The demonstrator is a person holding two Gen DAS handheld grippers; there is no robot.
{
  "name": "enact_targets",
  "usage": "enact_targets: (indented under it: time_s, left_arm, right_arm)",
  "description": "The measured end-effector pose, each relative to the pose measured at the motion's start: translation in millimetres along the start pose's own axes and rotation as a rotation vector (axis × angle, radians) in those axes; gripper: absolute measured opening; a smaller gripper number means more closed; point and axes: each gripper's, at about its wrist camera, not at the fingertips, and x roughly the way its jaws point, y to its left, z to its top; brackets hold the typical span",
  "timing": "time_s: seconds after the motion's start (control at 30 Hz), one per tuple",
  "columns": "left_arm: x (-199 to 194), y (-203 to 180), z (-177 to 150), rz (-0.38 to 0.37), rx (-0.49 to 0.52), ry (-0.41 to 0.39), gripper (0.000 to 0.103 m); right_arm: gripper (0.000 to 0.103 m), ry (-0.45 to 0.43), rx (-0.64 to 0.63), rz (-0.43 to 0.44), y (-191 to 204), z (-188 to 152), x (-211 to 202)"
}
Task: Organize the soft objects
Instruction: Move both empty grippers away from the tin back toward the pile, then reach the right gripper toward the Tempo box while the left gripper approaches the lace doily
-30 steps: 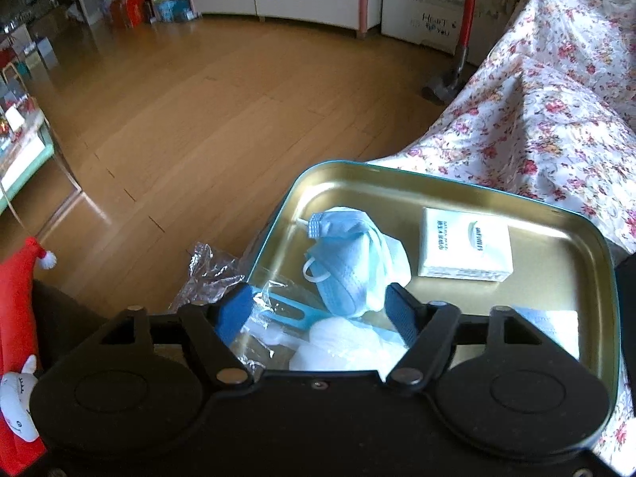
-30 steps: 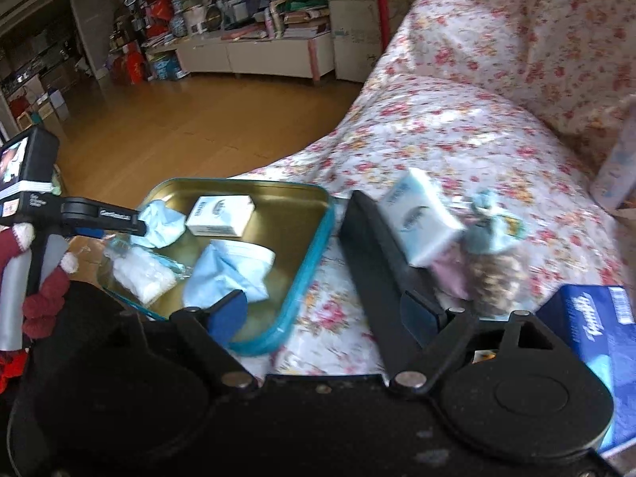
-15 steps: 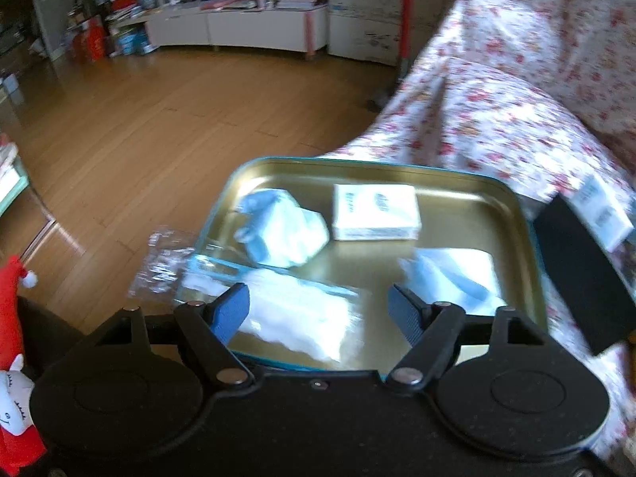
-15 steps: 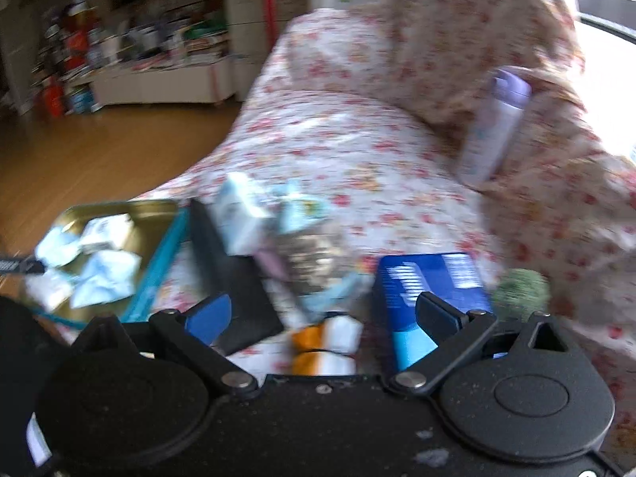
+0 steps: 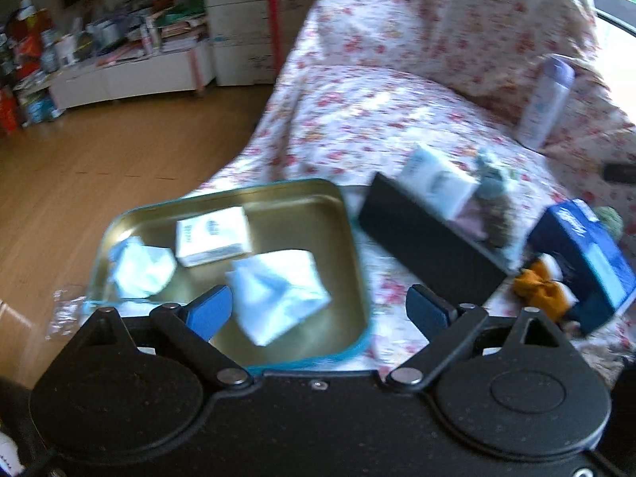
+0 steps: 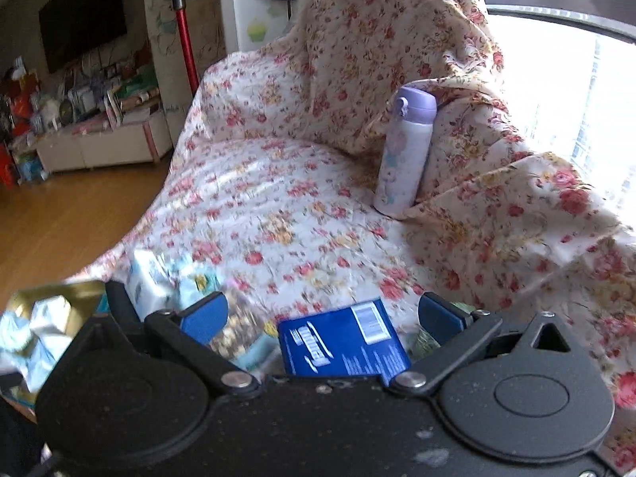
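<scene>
A gold tin tray (image 5: 346,214) with a teal rim lies on the floral sofa cover. It holds a crumpled blue mask (image 5: 139,266), a white tissue pack (image 5: 212,236) and a pale blue folded packet (image 5: 282,294). My left gripper (image 5: 318,310) hovers over the tray's right end, its jaws opening, gripping nothing. My right gripper (image 6: 322,318) hangs above a dark blue box (image 6: 342,342), its jaws opening wide and the pads clear of the box. Beside the tray sit a black flat case (image 5: 421,238), another white pack (image 5: 437,185), a brown plush lump (image 5: 493,206) and an orange soft toy (image 5: 540,290).
A lilac bottle (image 6: 405,151) stands against the sofa back. The sofa edge drops to a wooden floor (image 5: 99,167) on the left. Crinkled clear plastic (image 5: 67,310) hangs off the tray's left end. A low cluttered cabinet (image 5: 127,75) lines the far wall.
Both views have swung right, from the tin toward the sofa clutter. Both pairs of jaws have spread wider. The clear bag of white wads seen between the left fingers is out of sight.
</scene>
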Motion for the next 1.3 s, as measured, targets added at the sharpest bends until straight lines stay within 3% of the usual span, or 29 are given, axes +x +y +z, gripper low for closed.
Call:
enact_targets:
  time_s: [0.3, 0.5, 0.63, 0.9, 1.0, 1.1, 1.2, 1.3]
  left_arm:
    - [2.6, -32.9, -7.7, -0.092, 0.023, 0.051, 0.091]
    - [5.0, -36.1, -13.5, -0.103, 0.017, 0.083, 0.091]
    - [4.7, -34.2, -15.9, -0.101, 0.013, 0.093, 0.091]
    - [8.2, -28.0, -13.0, -0.114, -0.014, 0.102, 0.091]
    - [11.4, -29.3, -12.3, -0.128, -0.020, 0.111, 0.091]
    - [13.6, -33.0, -10.8, -0.136, -0.022, 0.119, 0.091]
    - [8.3, -36.8, -11.0, -0.140, -0.013, 0.110, 0.091]
    - [3.4, -39.0, -12.6, -0.133, 0.003, 0.100, 0.091]
  right_arm:
    - [0.103, 0.082, -0.065, 0.049, 47.7, 41.7, 56.6]
    - [0.102, 0.143, -0.193, 0.004, 87.6, 55.1, 110.3]
    - [0.101, 0.190, -0.263, -0.028, 97.1, 43.3, 125.0]
    - [0.099, 0.258, -0.396, -0.116, 73.1, -6.9, 81.6]
    - [0.098, 0.225, -0.360, -0.096, 60.7, -11.0, 60.6]
    - [0.098, 0.175, -0.252, -0.033, 56.7, 10.4, 52.2]
    - [0.098, 0.140, -0.179, -0.026, 66.6, 38.5, 67.0]
    - [0.090, 0.182, -0.122, -0.008, 80.1, 60.0, 101.3]
